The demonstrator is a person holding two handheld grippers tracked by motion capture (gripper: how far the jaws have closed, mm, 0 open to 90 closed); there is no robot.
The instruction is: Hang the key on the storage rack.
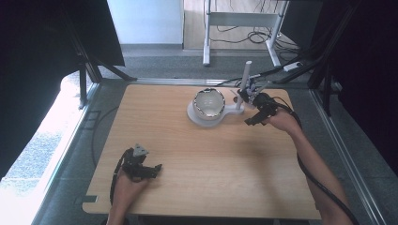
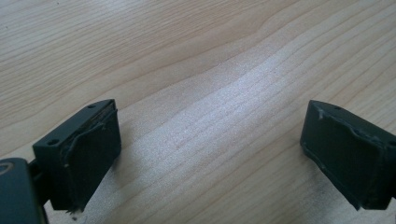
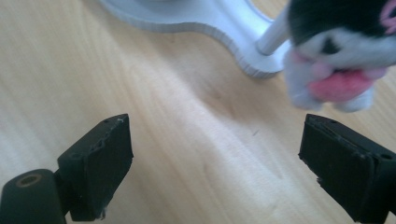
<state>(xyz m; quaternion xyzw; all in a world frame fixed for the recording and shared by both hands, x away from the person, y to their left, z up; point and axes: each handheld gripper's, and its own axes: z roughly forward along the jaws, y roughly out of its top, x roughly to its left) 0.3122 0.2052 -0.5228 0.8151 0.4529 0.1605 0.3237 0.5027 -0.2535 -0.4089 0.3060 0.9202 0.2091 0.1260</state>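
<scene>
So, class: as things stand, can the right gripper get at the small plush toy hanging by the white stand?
Probably yes. The right gripper is open beside the white stand, and the plush toy hangs just beyond one jaw, with bare table between.

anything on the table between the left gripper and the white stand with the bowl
Nothing: in the high view, bare light wooden tabletop separates left gripper from white stand.
</scene>
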